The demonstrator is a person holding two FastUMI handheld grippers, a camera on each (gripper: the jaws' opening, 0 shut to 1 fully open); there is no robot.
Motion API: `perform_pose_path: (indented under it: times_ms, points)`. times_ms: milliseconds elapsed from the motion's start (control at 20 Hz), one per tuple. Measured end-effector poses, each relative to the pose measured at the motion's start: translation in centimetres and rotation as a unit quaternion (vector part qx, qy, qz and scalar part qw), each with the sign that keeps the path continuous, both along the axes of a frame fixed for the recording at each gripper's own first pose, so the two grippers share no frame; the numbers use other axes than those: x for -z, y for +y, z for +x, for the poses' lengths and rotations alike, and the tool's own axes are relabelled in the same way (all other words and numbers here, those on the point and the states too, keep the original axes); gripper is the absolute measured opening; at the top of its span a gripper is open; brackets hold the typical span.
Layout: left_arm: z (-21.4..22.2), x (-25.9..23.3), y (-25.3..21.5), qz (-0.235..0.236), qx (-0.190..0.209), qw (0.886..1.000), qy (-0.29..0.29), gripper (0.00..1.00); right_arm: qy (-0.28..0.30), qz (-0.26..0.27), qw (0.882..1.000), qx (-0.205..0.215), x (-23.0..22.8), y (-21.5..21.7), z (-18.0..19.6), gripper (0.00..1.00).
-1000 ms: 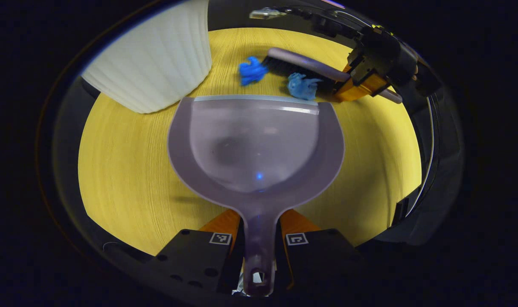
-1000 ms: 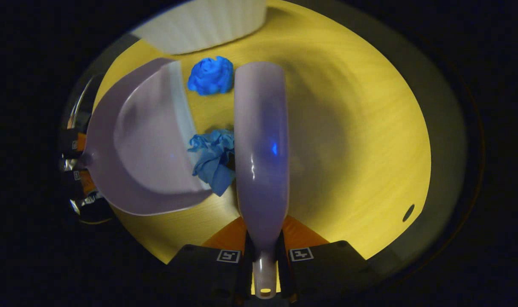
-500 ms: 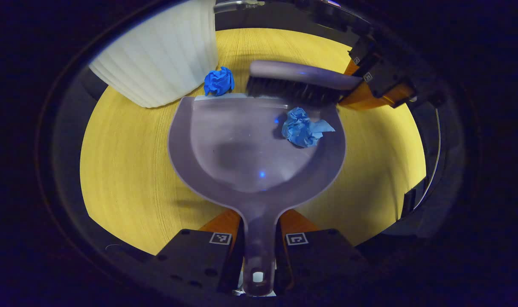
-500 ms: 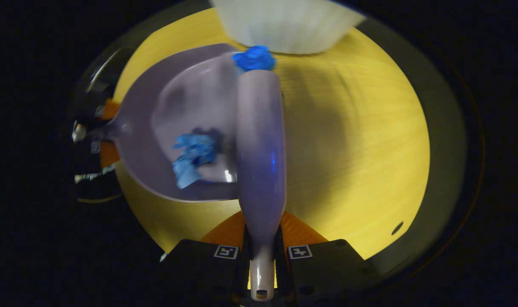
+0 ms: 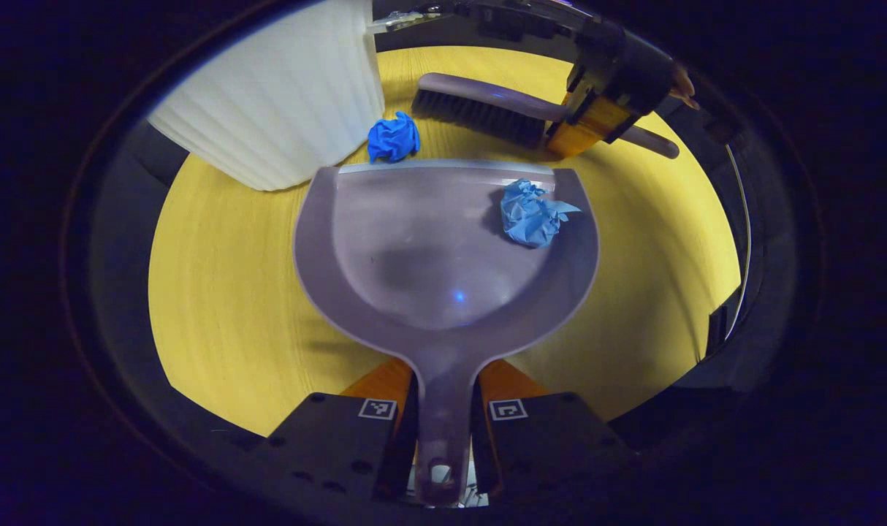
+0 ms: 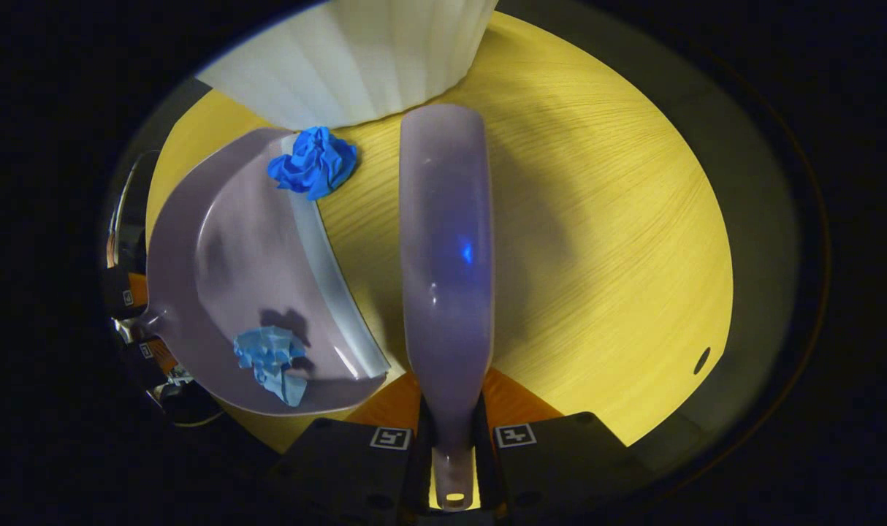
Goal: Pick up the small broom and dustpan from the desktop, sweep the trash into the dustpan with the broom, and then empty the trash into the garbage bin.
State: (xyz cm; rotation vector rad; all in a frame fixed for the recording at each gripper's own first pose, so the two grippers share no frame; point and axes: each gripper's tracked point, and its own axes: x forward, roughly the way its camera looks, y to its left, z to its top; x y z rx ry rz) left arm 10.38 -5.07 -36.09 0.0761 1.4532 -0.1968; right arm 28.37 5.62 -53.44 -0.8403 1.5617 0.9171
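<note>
Status: roughly halfway through the sweep, my estimate.

Left gripper [image 5: 443, 409] is clamped on the handle of the translucent grey-lilac plastic dustpan [image 5: 429, 263], both fingers pressing it. The pan lies flat on the yellow wood-grain counter [image 5: 217, 292], its lip pointing at the white ribbed garbage bin [image 5: 283, 102].

Right gripper [image 6: 449, 438] is closed on the handle of the small grey-lilac broom with dark bristles [image 6: 447, 241]. In the left gripper view the broom [image 5: 487, 109] sits beyond the pan's lip, apart from it, bristles down. I can't tell whether they touch the counter.

Done:
- both tools picked up
- one piece of trash, a pale blue crumpled paper wad [image 5: 531, 215], is inside the pan near its right front corner

Left:
- a darker blue crumpled wad [image 5: 394, 139] is still out of the pan, right at the lip's left end and just beside the bin's base. In the right gripper view this wad [image 6: 313, 162] overlaps the lip edge, so it may be touching it.
- sweep that one in; the gap by the bin looks tight for the broom
- lift the pan and tip it into the bin

Writing: no brand or readable text anywhere. Only small square black-and-white fiducial markers [image 5: 507, 409] on the gripper bodies, no lettering on pan, broom or bin.
</note>
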Motion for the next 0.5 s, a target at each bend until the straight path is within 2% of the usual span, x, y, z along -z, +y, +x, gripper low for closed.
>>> perform_pose_path:
  times_ms: [100,200,300,500]
  points:
    - [0.1,0.2,1.4,0.010,0.038,0.999,0.012,0.30,0.002,0.001,1.000,0.001,0.1,0.3,-0.2,0.27]
    - [0.7,0.0,2.6,0.023,0.069,0.997,0.017,0.30,0.003,0.007,1.000,-0.014,-0.1,0.8,-0.6,0.27]
    - [0.9,-0.6,2.9,0.025,0.098,0.995,0.022,0.30,0.008,0.014,0.999,-0.039,-0.4,1.0,-0.5,0.27]
    - [1.7,-0.5,2.7,0.020,0.139,0.990,-0.004,0.29,0.009,0.029,0.995,-0.097,-0.5,-0.4,-1.2,0.28]
